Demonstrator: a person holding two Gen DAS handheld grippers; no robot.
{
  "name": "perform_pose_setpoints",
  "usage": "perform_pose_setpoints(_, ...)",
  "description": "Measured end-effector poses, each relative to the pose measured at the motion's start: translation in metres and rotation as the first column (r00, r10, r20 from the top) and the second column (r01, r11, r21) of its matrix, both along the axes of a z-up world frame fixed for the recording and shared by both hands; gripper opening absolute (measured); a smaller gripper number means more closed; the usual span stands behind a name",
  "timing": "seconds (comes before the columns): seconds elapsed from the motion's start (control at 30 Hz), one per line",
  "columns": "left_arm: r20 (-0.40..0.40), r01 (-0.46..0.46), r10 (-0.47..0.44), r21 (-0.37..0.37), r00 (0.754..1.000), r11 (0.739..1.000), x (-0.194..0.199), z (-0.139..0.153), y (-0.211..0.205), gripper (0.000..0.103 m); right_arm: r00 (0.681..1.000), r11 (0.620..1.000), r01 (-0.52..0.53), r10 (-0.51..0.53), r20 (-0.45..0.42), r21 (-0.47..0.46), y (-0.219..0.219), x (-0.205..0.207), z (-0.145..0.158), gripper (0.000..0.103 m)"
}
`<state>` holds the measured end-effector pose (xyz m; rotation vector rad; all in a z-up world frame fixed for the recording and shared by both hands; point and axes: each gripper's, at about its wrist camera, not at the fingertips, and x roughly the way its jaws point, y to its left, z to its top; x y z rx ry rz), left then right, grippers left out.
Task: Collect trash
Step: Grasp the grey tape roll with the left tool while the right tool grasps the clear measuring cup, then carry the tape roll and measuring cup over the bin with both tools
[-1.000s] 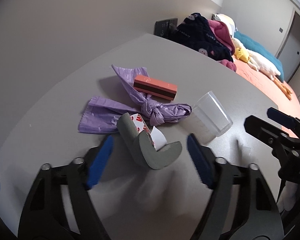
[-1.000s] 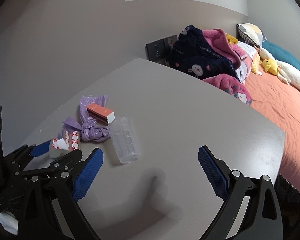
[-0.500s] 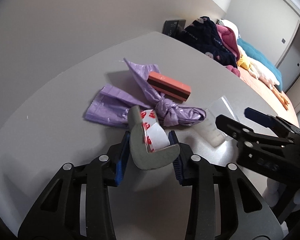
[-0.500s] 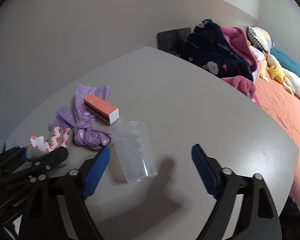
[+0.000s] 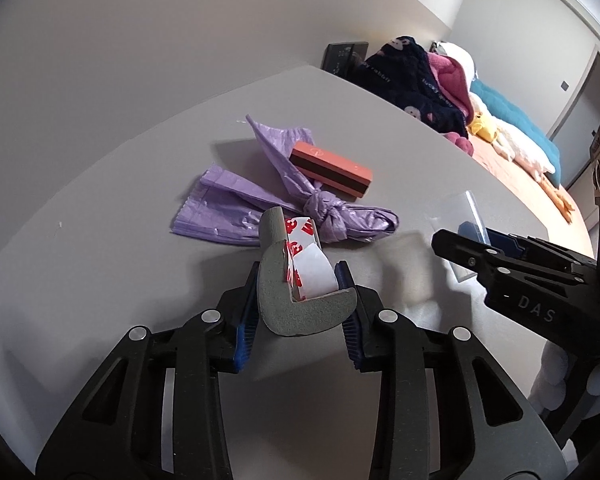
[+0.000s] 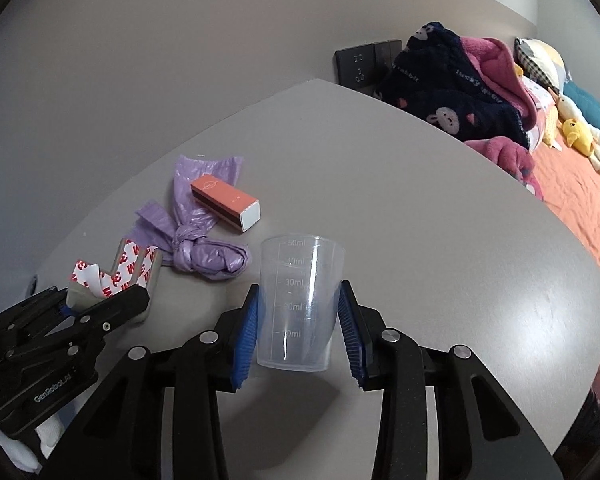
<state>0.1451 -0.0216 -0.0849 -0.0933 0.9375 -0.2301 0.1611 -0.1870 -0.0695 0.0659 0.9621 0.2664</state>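
One grey table (image 6: 420, 208) carries four pieces of trash. Largest is one knotted purple plastic bag (image 5: 260, 208), lying at the 12 o'clock side of the left gripper. One orange box (image 5: 332, 164) rests across the bag's upper tail, at about 1 o'clock from the knot. One clear measuring cup (image 6: 300, 304) stands upright near the table's front, at 5 o'clock from the bag in the right wrist view. One grey foam corner guard (image 5: 300, 304) with red-printed white adhesive backing sits just at 6 o'clock of the bag.

The left gripper (image 5: 300, 312) has its jaws drawn narrow and clamped on the corner guard, blue pads pressed to both sides. The right gripper (image 6: 300, 320) is closing its jaws on the cup, pads touching its walls.
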Motion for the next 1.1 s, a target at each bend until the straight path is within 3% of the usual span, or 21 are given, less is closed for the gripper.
perform_pose_setpoints(0.67,0.090,0.106,-0.106,-0.004,0.990,0.994,-0.055,0.045,-0.054,0.035,0.996,0.997,0.053,-0.058,0.068,0.064,-0.058,-0.080,0.051,0.040)
perform_pose_setpoints(1.1,0.110,0.203,-0.201,-0.008,0.973,0.979,-0.094,0.059,-0.094,0.035,0.990,0.991,0.089,-0.099,0.102,0.101,-0.096,-0.133,0.073,0.040)
